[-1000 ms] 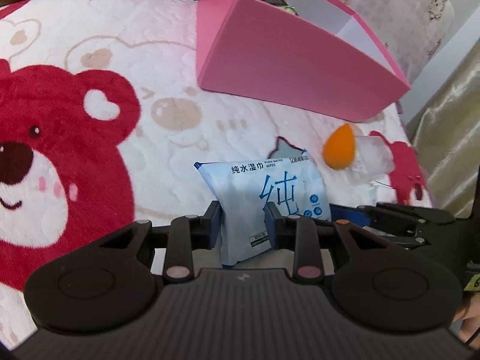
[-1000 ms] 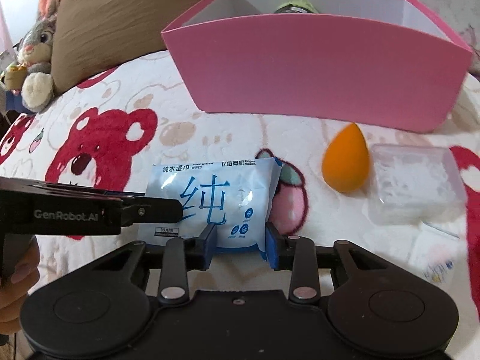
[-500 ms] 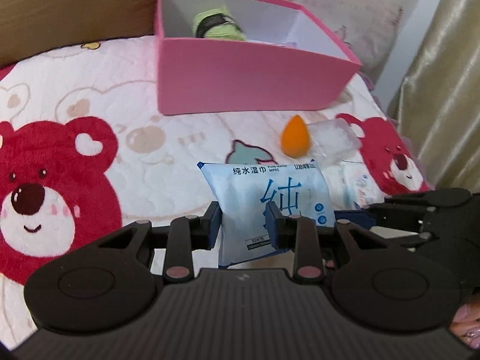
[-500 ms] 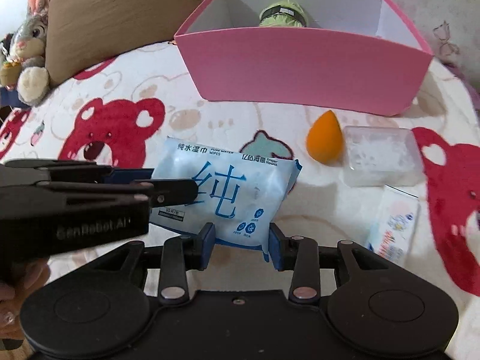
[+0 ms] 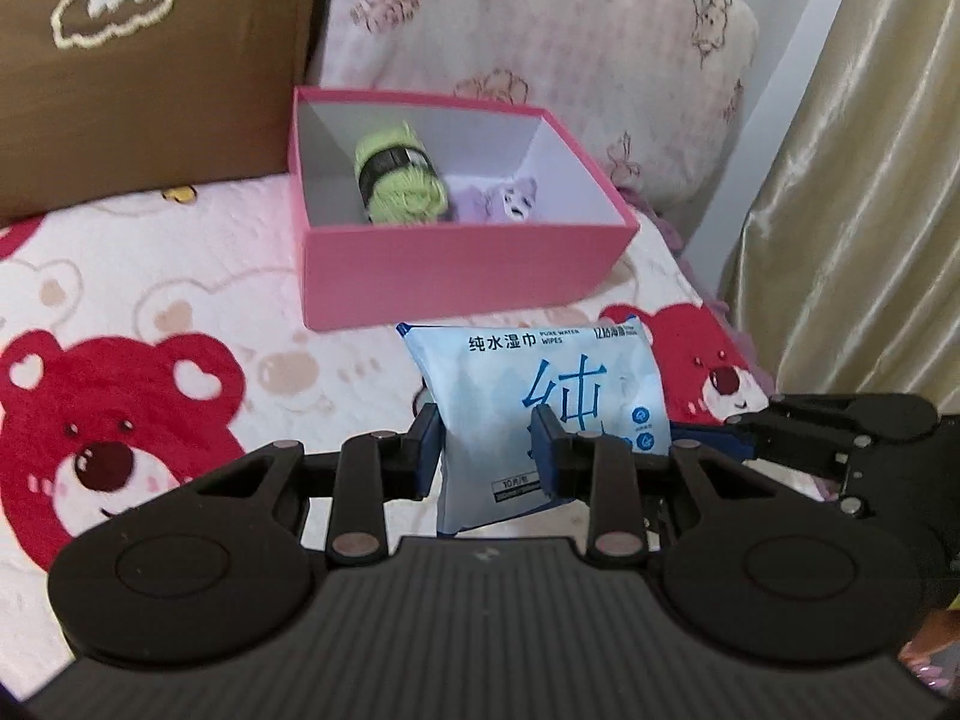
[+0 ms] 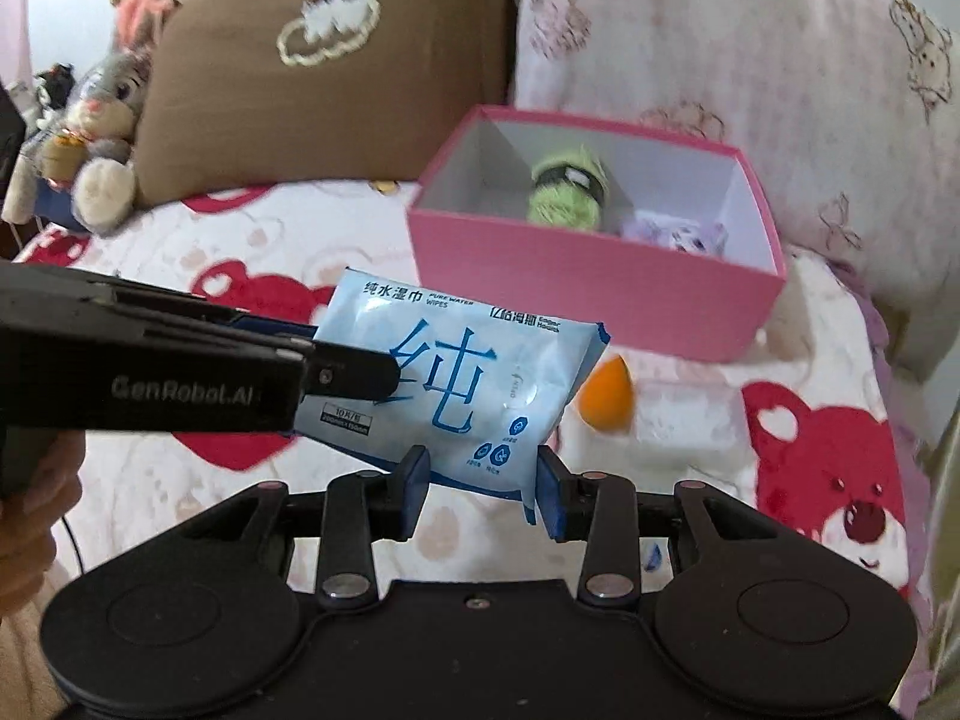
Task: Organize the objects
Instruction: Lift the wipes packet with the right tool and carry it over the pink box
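Observation:
A light-blue wet wipes pack [image 5: 540, 396] is held in the air above the bed by both grippers. My left gripper [image 5: 487, 447] is shut on its left edge, and my right gripper [image 6: 483, 483] is shut on its near edge; the pack also shows in the right wrist view [image 6: 462, 384]. The left gripper appears from the left in the right wrist view [image 6: 354, 375]. Behind the pack stands an open pink box [image 5: 456, 276] holding a green yarn ball [image 5: 399, 183] and a purple item [image 5: 510, 201].
On the bear-print bedspread [image 6: 180, 276] lie an orange beauty sponge [image 6: 609, 399] and a clear plastic box [image 6: 690, 414]. A brown pillow [image 6: 336, 60], a floral pillow [image 5: 540, 36] and a plush rabbit [image 6: 102, 120] sit at the back. A curtain [image 5: 870, 210] hangs right.
Both grippers have lifted the wipes pack off the bedspread and raised it. The pink box's inside now shows from above.

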Demonstrator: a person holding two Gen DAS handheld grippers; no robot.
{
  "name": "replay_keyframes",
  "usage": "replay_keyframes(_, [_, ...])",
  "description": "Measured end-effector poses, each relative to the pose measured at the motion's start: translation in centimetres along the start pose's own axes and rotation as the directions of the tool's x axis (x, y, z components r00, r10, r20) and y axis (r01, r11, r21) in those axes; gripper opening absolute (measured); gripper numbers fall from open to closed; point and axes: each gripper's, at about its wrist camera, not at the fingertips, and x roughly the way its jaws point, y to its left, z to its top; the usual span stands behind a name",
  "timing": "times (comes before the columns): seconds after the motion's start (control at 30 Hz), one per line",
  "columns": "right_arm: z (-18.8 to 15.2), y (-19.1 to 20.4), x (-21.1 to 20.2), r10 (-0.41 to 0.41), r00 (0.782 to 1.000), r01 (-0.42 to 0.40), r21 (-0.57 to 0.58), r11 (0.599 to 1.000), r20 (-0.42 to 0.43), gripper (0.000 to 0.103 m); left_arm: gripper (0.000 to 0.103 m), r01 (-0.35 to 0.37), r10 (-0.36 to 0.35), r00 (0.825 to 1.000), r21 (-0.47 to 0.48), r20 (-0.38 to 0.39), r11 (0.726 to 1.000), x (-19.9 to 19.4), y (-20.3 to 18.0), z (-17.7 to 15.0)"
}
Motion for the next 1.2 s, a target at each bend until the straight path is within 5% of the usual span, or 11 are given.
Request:
replay_keyframes(0.3, [1.0, 0.1, -1.6, 0.012, 0.995, -0.009, -0.021, 1.0, 0.103, 0.042, 0.029, -0.058, 0.055, 0.996, 0.032, 0.076, 0.998, -2.3, -1.5, 1.8])
replay_keyframes(0.67, [3.9, -0.7, -3.7, 0.03, 0.987, -0.018, -0.073, 0.997, 0.156, 0.04, 0.029, -0.047, 0.047, 0.992, -0.002, 0.113, 0.999, -4.3, -2.0, 4.8])
replay_keyframes(1.2, [11.4, -5.1, -0.4, 0.045, 0.99, -0.032, -0.096, 0.995, 0.131, 0.039, 0.03, -0.127, 0.119, 0.989, 0.092, 0.083, 0.988, 0.1, -2.8, 12.7])
